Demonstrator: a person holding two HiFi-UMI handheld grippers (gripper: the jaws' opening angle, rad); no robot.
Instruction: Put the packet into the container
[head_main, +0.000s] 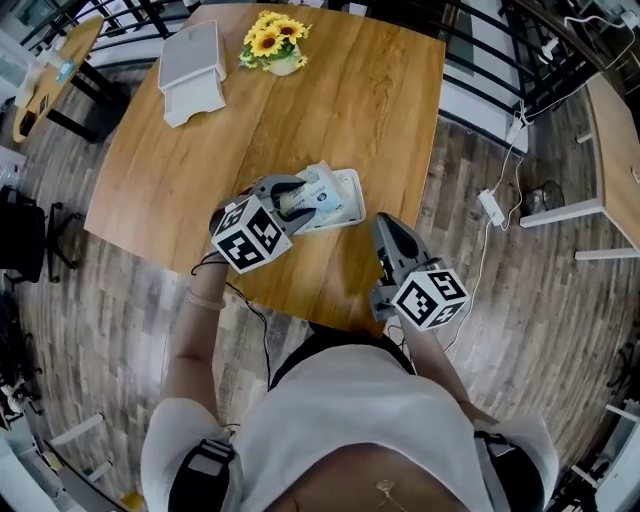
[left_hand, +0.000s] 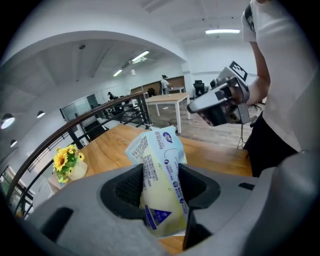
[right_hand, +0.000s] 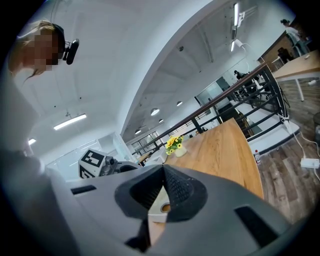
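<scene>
A pale blue-and-yellow packet (left_hand: 160, 185) with printed text stands upright between the jaws of my left gripper (left_hand: 161, 172), which is shut on its lower half. In the head view the left gripper (head_main: 288, 203) holds the packet (head_main: 312, 196) over a shallow white container (head_main: 350, 190) lying on the wooden table (head_main: 340, 100). My right gripper (head_main: 386, 228) hovers to the right, near the table's front edge, with its jaws meeting at the tips and nothing between them. It also appears in the left gripper view as the right gripper (left_hand: 216, 102) held off to the side.
A vase of sunflowers (head_main: 272, 42) and a white box (head_main: 192, 65) stand at the table's far side. On the floor to the right lie a power strip (head_main: 492, 208) and cables. Another desk (head_main: 615, 140) stands at the right edge.
</scene>
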